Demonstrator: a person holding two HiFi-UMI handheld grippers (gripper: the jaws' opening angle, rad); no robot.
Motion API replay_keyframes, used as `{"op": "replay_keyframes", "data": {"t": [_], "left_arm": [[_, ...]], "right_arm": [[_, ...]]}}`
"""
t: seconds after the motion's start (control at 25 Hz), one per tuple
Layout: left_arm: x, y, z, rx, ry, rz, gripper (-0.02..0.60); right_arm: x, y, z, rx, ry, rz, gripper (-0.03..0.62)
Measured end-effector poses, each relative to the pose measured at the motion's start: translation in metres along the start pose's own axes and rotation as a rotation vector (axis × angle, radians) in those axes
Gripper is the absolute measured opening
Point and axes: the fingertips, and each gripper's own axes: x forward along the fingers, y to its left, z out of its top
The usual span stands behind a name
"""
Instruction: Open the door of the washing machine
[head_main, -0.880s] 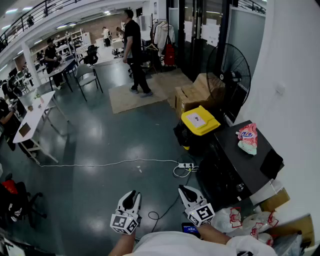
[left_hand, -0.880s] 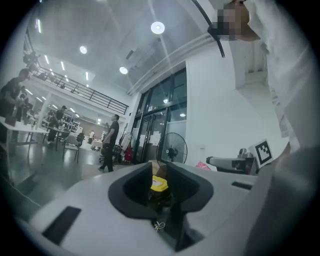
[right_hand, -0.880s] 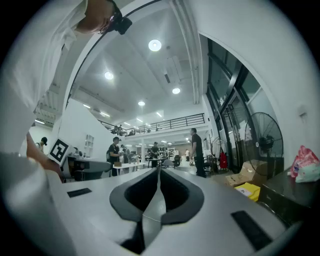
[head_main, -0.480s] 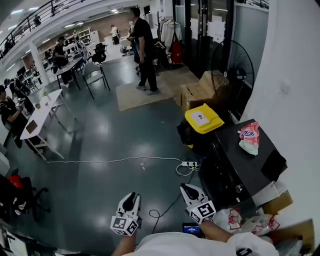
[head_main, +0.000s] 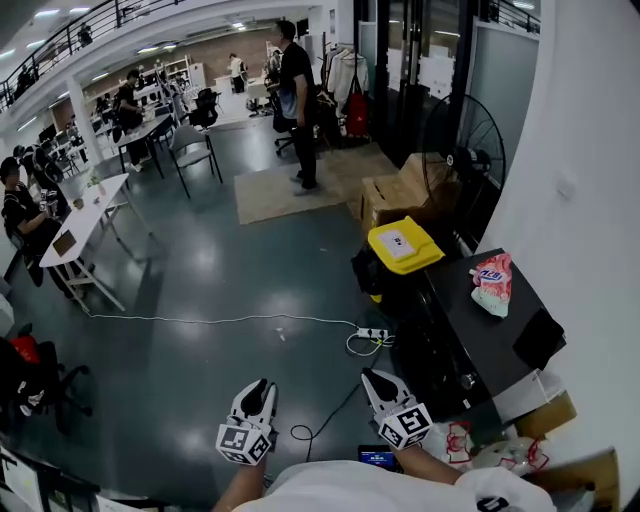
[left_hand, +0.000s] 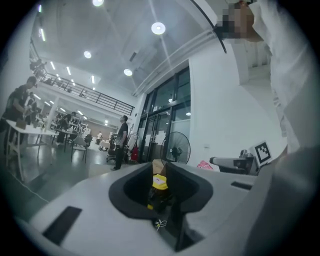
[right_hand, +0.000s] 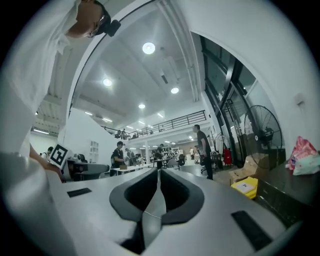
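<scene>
The washing machine (head_main: 478, 330) is a black, dark-topped box against the white wall at the right, and I cannot make out its door. A pink detergent bag (head_main: 491, 282) lies on its top. Both grippers hang low in front of me, over the floor and well short of the machine. My left gripper (head_main: 261, 388) stands open, and a yellow bin shows through the gap of its jaws in the left gripper view (left_hand: 160, 169). My right gripper (head_main: 376, 378) is nearer the machine; its jaws meet with nothing between them in the right gripper view (right_hand: 159, 172).
A yellow-lidded bin (head_main: 401, 245), cardboard boxes (head_main: 392, 192) and a standing fan (head_main: 462, 148) line the wall beyond the machine. A power strip (head_main: 372, 333) and its white cable lie on the floor ahead. A person (head_main: 299, 100) stands far back. Tied plastic bags (head_main: 470, 448) sit beside me at the right.
The head view has shifted slightly, and the standing person at the back has stepped a little to the right. Both grippers keep about the same place.
</scene>
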Motion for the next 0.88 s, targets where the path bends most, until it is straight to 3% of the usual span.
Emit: {"op": "replay_keyframes", "data": {"t": [0.44,0.88], "left_arm": [[0.006,-0.027,0.006,0.051,0.007,-0.01,0.083],[0.011,-0.02,-0.025,-0.028,0.051,0.015,0.078]], "right_arm": [[-0.019,-0.021,-0.002,0.043,0.001,0.0,0.041],[-0.022,-0.042,-0.036,0.091,0.052,-0.02,0.041]]}}
